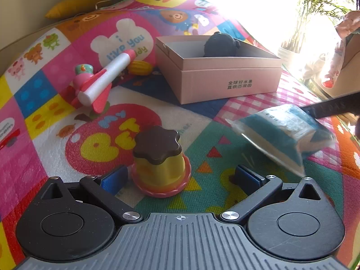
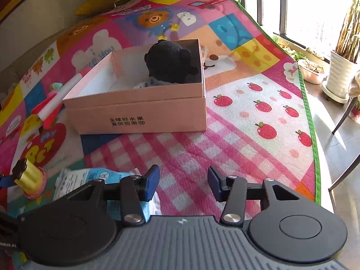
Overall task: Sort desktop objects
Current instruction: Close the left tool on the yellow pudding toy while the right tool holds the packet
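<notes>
My left gripper [image 1: 180,177] is open, and a yellow pudding toy [image 1: 159,159] with a brown top stands on the mat between its blue pads without touching them. A blue-and-white packet [image 1: 281,132] looks blurred and tilted beside a black finger [image 1: 333,105] of the right gripper. My right gripper [image 2: 183,184] is open with only mat between its pads; the packet [image 2: 90,177] lies left of and under its left finger. Ahead stands an open pink box [image 2: 135,112] holding a black plush toy [image 2: 171,65]. A white-and-red rocket [image 1: 101,81] lies left of the box.
A pink figure with a teal hat [image 1: 83,74] and a small yellow toy [image 1: 140,67] sit by the rocket. The mat's green edge [image 2: 310,121] runs along bare floor with plant pots [image 2: 342,74] and a chair leg [image 2: 346,112]. Floral cloth [image 1: 337,63] shows at far right.
</notes>
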